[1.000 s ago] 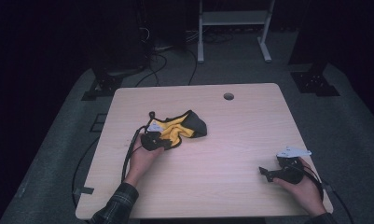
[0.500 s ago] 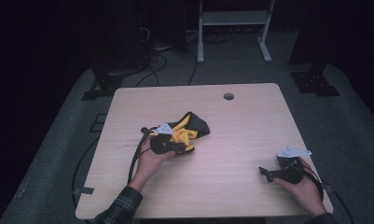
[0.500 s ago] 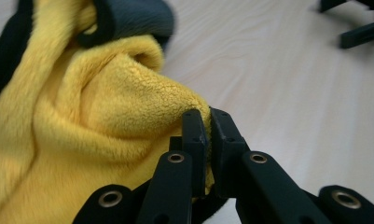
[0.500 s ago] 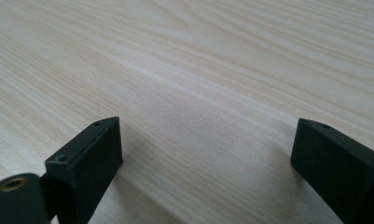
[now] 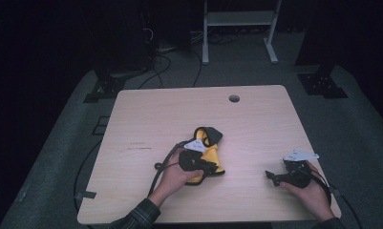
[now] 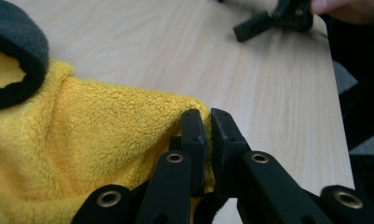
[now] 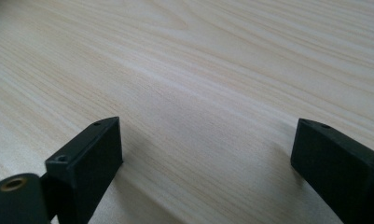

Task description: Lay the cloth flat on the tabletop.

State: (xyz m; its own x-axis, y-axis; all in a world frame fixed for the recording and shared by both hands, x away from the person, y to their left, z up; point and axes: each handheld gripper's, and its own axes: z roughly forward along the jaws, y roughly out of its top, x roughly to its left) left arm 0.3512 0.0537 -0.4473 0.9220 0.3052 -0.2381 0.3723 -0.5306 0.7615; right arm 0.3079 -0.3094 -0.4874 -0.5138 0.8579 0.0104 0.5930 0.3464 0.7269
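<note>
At the left of the high view, the person's left hand (image 5: 172, 174) carries the left tool (image 5: 209, 168), whose two black jaws are pressed almost together and pinch a fold at the edge of a yellow fleece garment with dark grey trim (image 5: 209, 151). In the left gripper view the fuzzy yellow fabric (image 6: 82, 140) bunches up to the left of the jaws and squeezes through the narrow slit between them, while the dark grey cuff curls at the upper left, well beyond the jaw tips. The jaws have just opened a shade wider, with the fabric between them all the while. The garment lies crumpled on the pale wooden table (image 5: 146, 119), right in front of and under this tool, with its grey-lined opening on the side farthest from the hand. A black cable trails from the tool toward the table's near left edge.

Farther right, well apart from the garment, the person's right hand (image 5: 311, 191) rests near the table's near right corner with the right tool (image 5: 271, 175), a grey three-cornered plate on top. The right gripper view shows its jaws spread wide, with bare wood grain (image 7: 198, 70) between and ahead of them and nothing held.
</note>
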